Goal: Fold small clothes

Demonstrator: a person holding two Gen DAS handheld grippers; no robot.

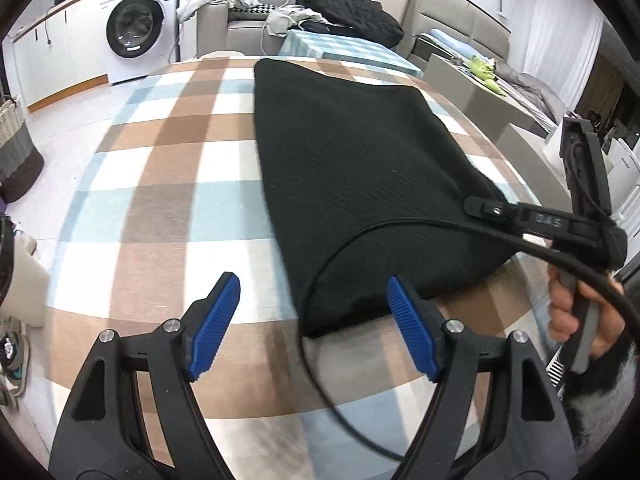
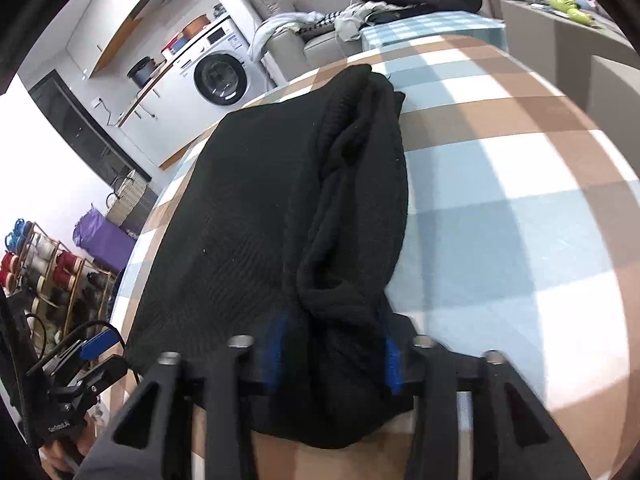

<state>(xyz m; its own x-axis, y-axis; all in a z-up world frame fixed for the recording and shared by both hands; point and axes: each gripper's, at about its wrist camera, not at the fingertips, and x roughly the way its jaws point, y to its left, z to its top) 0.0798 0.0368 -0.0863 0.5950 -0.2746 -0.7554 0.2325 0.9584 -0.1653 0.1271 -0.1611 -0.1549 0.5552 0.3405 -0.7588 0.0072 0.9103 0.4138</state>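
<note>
A black knitted garment (image 1: pixel 360 168) lies folded lengthwise on the checked tablecloth (image 1: pixel 168 184). My left gripper (image 1: pixel 310 320) is open and empty, just above the cloth at the garment's near left corner. In the right wrist view the garment (image 2: pixel 248 216) has a bunched fold along its right side. My right gripper (image 2: pixel 332 356) has its blue pads on either side of this bunched near edge, and the fabric fills the gap. The right gripper's body (image 1: pixel 584 200) and the hand holding it show at the right edge of the left wrist view. The left gripper (image 2: pixel 92 344) shows at the lower left of the right wrist view.
A black cable (image 1: pixel 320 280) loops over the garment's near end. A washing machine (image 1: pixel 136 24) stands beyond the table, with a sofa holding a dark clothes pile (image 1: pixel 348 8). A woven basket (image 1: pixel 12 136) stands on the floor to the left. A shelf of spools (image 2: pixel 40 264) stands left.
</note>
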